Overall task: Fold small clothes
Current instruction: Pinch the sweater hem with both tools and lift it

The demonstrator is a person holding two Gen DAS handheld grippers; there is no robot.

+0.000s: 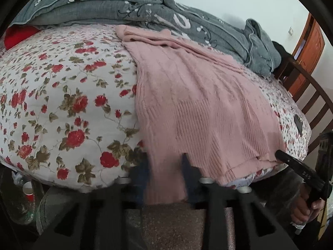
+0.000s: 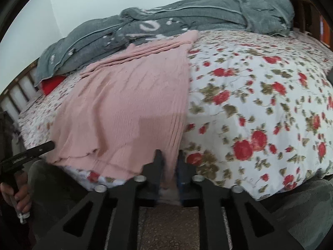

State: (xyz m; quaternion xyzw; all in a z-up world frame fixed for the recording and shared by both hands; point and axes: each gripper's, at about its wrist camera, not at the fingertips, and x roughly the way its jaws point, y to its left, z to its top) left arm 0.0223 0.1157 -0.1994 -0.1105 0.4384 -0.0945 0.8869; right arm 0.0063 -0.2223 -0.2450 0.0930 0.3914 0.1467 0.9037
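Note:
A pink knit sweater (image 1: pixel 197 104) lies spread flat on the flowered bedspread (image 1: pixel 62 95), its hem hanging over the near edge of the bed. My left gripper (image 1: pixel 164 166) is shut on the hem's left corner, and pink fabric fills the gap between its fingers (image 1: pixel 143 166). In the right wrist view the same sweater (image 2: pixel 124 108) reaches down to my right gripper (image 2: pixel 169 163), which is shut on the hem's right corner. Each gripper also shows at the edge of the other's view, held by a hand: the right gripper (image 1: pixel 299 170) and the left gripper (image 2: pixel 31 153).
A crumpled grey blanket (image 1: pixel 124 6) lies along the far side of the bed, with something red (image 1: pixel 18 35) tucked under it. A wooden bed rail (image 1: pixel 312 95) and a brown door (image 1: pixel 308 48) stand at the right. A red cup (image 1: pixel 28 191) sits low at left, beside speckled floor (image 1: pixel 170 225).

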